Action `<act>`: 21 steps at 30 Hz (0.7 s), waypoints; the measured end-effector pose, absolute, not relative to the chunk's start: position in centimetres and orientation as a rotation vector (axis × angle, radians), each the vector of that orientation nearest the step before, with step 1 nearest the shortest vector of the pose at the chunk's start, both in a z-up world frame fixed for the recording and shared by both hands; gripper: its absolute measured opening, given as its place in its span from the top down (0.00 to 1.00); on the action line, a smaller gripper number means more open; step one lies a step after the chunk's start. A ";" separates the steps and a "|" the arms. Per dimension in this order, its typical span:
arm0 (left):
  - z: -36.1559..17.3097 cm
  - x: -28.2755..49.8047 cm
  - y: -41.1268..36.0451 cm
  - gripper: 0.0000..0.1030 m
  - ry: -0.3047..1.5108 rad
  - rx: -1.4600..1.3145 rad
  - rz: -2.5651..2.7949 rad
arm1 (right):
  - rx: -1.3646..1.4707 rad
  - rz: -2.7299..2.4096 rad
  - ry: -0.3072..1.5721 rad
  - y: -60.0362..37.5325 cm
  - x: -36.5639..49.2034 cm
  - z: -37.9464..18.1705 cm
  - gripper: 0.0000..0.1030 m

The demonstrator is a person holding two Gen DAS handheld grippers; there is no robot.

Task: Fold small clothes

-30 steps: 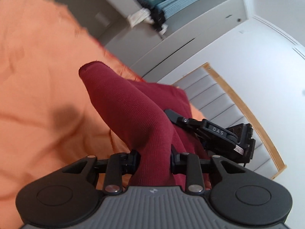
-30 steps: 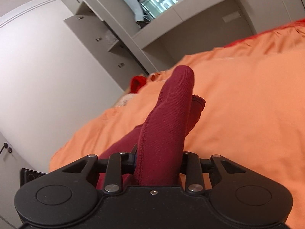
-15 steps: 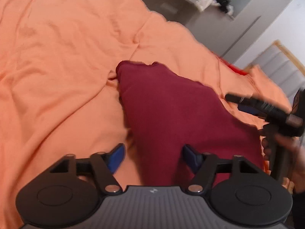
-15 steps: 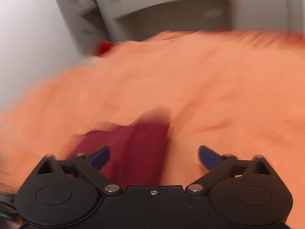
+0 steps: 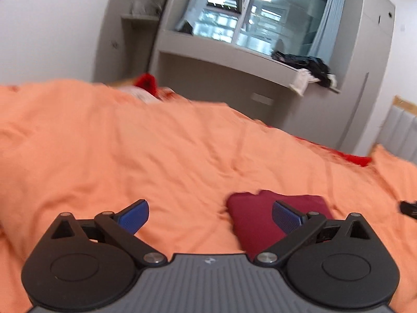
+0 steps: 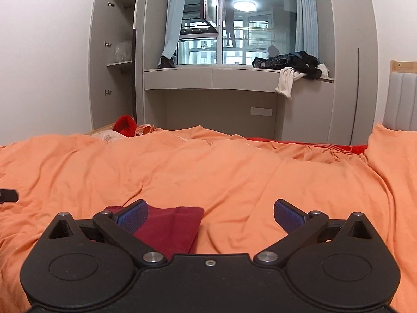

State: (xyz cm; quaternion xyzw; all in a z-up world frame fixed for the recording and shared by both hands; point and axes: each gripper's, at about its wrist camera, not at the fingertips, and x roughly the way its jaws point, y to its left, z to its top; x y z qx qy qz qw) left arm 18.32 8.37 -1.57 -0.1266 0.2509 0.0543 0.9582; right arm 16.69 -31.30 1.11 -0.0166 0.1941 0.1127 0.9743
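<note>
Left gripper (image 5: 209, 215) opening, right gripper (image 6: 210, 215) wide, both empty; maroon garment (image 6: 169, 228) lies folded on bed (image 6: 234, 172); next, fetch another piece.

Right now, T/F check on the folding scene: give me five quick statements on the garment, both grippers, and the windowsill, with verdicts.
1. The maroon garment lies on the orange bedcover. True.
2. The right gripper is clamped on the garment. False: it is open with nothing between its pads.
3. The left gripper is opening, no cloth between its pads. True.
4. The garment is spread out flat, sleeves extended. False: it lies as a compact folded bundle.
5. Dark clothes are piled on the windowsill. True.
</note>
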 end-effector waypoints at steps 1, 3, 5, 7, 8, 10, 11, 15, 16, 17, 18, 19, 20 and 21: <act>-1.3 18.1 8.3 0.01 0.511 -0.235 0.121 | -0.035 0.232 0.388 -31.2 16.2 1.3 0.00; -1.1 18.1 8.3 0.01 0.520 -0.217 0.121 | -0.039 0.241 0.394 -30.8 15.3 1.4 0.00; -0.8 17.5 8.3 0.01 0.520 -0.210 0.114 | -0.045 0.243 0.401 -30.3 14.8 1.7 0.00; -0.6 17.2 8.2 0.01 0.513 -0.204 0.104 | -0.052 0.244 0.397 -30.1 14.1 1.9 0.02; -0.5 17.0 8.1 0.01 0.511 -0.200 0.101 | -0.055 0.237 0.389 -30.1 13.8 2.0 0.05; -0.7 17.1 7.9 0.01 0.509 -0.194 0.094 | -0.071 0.228 0.383 -29.9 13.6 2.2 0.29; -0.6 17.1 7.9 0.01 0.509 -0.193 0.090 | -0.079 0.222 0.385 -29.9 13.5 2.3 0.42; -0.6 16.9 7.7 0.01 0.491 -0.185 0.084 | -0.012 0.230 0.408 -30.6 13.9 2.5 1.00; -0.5 16.9 7.7 0.01 0.490 -0.182 0.084 | 0.006 0.231 0.409 -30.8 14.0 2.5 0.99; -0.5 16.9 7.7 0.01 0.489 -0.180 0.083 | 0.009 0.220 0.392 -30.9 13.8 2.6 0.89; -0.5 16.8 7.6 0.01 0.488 -0.180 0.082 | 0.008 0.198 0.357 -30.9 13.6 2.7 0.23; -0.5 16.8 7.6 0.01 0.487 -0.182 0.081 | 0.003 0.147 0.353 -30.7 13.6 2.8 0.07; -0.5 16.9 7.6 0.01 0.488 -0.183 0.081 | -0.016 0.133 0.380 -30.5 14.0 2.6 0.00; -0.5 16.9 7.6 0.01 0.489 -0.183 0.082 | -0.022 0.162 0.418 -30.3 14.6 2.2 0.00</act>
